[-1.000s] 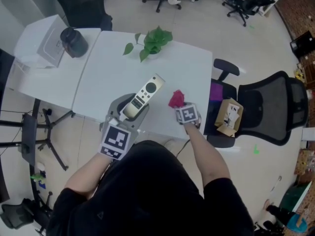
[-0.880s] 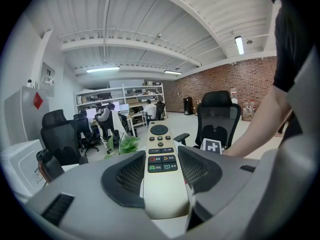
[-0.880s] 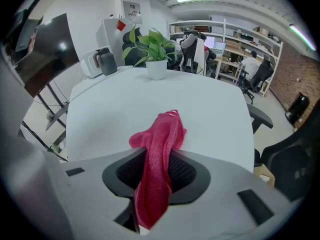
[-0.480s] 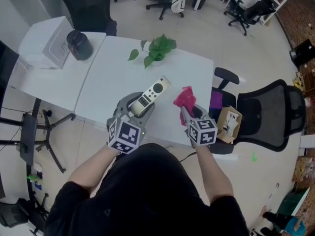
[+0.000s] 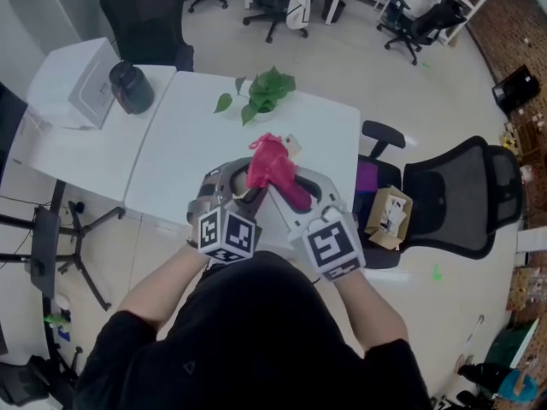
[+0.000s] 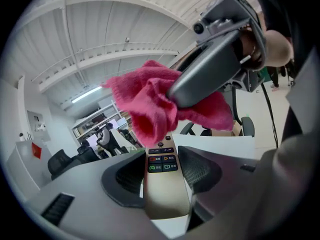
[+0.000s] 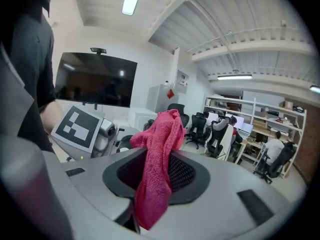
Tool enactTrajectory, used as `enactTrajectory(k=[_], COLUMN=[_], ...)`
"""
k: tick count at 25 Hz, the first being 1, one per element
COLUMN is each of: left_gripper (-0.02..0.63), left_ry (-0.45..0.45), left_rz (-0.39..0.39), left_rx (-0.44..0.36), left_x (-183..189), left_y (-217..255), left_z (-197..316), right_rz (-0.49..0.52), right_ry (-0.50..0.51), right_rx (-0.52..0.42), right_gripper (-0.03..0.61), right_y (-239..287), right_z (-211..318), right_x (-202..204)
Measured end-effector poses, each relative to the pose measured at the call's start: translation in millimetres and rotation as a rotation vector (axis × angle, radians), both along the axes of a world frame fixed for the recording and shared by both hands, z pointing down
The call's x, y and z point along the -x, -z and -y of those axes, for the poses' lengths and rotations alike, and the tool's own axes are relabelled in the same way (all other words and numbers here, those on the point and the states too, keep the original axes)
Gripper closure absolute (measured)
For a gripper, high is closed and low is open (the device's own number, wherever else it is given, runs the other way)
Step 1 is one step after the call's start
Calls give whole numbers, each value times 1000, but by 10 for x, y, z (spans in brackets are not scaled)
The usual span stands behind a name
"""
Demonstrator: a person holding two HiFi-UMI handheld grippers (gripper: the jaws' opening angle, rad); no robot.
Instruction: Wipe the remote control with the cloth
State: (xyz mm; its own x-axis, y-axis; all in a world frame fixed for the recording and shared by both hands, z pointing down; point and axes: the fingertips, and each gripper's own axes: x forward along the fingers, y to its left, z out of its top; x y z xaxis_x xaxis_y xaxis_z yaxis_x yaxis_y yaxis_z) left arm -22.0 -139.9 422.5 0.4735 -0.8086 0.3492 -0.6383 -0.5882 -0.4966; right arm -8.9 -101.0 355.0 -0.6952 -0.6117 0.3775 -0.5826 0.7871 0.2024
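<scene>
Left gripper (image 6: 161, 170) clamped on remote (image 6: 163, 184), held above the table (image 5: 192, 148) edge. Right gripper (image 7: 152, 179) jaws just closed, pinching cloth (image 5: 273, 169). Cloth drapes over remote's far end; probably touching, hard to confirm.

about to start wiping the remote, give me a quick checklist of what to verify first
1. left tool grips remote: ok, clamped between its jaws.
2. right tool grips cloth: ok, its jaws have just been closing and the cloth is pinched between them.
3. cloth positioned over the remote's far end: ok, the head view shows it covering that end.
4. cloth actually pressing on the remote: cannot tell.
5. button face exposed for wiping: ok, the lower buttons face up.
</scene>
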Motion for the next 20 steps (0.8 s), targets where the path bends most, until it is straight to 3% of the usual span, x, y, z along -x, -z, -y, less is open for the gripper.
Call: enactTrajectory(k=[4,8,13,20], left_gripper=[403,403,403,403], left_ry=[-32,-58,-75,-92], left_rz=[53,85,80,80], left_rx=[-64,-138,-189,-229], left_x=[-80,-104,-99,-98], left_y=[77,169,259,342], left_z=[-56,-141,-219,-273], right_rz=[-117,-144,-130,-78], right_ry=[114,123,80,-75], right_rx=[4,-19,-24,-14], right_gripper=[458,458,458,457], right_y=[-178,-170,-128,-22], right_z=[-133,-149,-69,229], right_x=[269,279,158,-324])
